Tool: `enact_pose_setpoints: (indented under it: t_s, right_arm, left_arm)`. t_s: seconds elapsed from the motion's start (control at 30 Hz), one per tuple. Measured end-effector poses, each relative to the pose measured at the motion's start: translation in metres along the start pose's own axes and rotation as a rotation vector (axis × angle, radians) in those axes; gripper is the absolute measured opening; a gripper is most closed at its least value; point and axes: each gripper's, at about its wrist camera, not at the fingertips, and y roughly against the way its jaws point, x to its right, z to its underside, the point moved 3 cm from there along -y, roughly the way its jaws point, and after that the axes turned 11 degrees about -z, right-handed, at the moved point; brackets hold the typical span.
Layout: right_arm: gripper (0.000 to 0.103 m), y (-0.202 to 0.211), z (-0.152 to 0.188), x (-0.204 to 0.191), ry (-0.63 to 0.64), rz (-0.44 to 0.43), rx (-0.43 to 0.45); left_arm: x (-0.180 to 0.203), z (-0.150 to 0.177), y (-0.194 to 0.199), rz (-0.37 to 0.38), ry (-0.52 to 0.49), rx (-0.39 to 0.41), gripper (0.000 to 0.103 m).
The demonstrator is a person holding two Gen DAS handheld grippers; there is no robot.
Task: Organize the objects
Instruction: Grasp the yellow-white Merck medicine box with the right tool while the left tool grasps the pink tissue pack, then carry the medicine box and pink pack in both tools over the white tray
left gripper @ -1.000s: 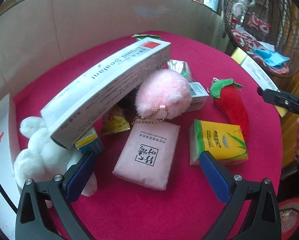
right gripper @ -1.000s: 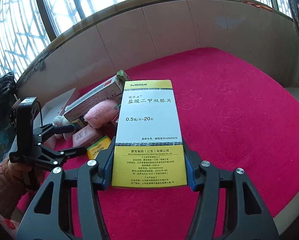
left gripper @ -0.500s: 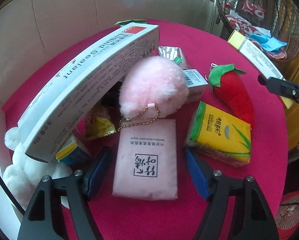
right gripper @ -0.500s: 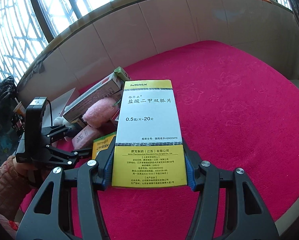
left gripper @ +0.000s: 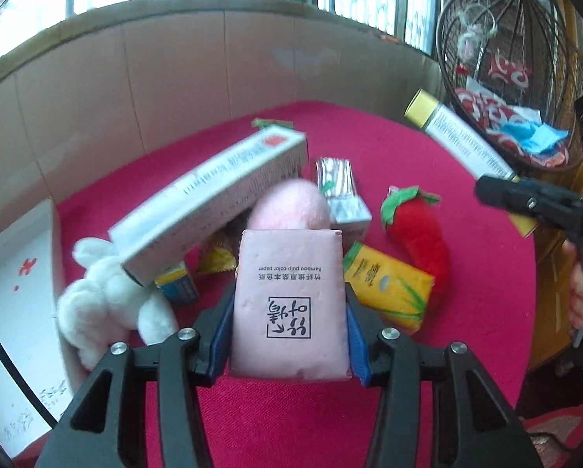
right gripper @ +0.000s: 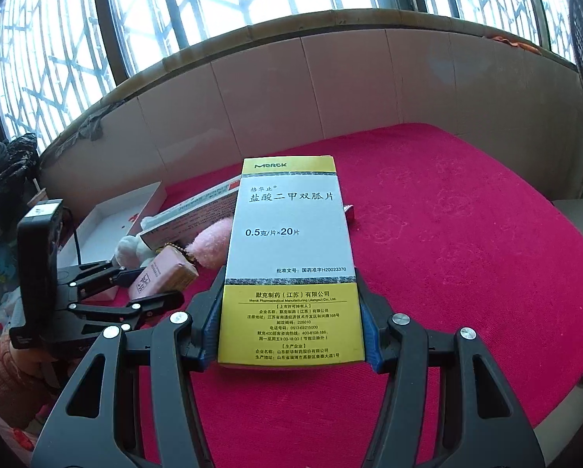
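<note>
My left gripper is shut on a pink tissue pack and holds it lifted above the red cloth; it also shows in the right wrist view. My right gripper is shut on a white and yellow medicine box, held above the red cloth. That box also shows at the right in the left wrist view. On the cloth lie a long white sealant box, a pink pompom, a yellow tissue pack and a red plush chilli.
A white plush toy lies under the sealant box's near end. A white first-aid box stands at the left edge. A small silver packet box lies behind the pompom. A cardboard wall rims the far side. A wicker basket stands at right.
My left gripper moved in around the pink tissue pack, shut on it and lifted it off the cloth. My right gripper kept holding the medicine box nearly still.
</note>
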Motion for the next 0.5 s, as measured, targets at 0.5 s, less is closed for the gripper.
enact_pose_setpoints:
  t_s: [0.5]
  right_arm:
    - [0.056, -0.005, -0.012, -0.039, 0.057, -0.051, 0.011]
  left_arm:
    - [-0.067, 0.010, 0.047, -0.079, 0.176, 0.080, 0.050]
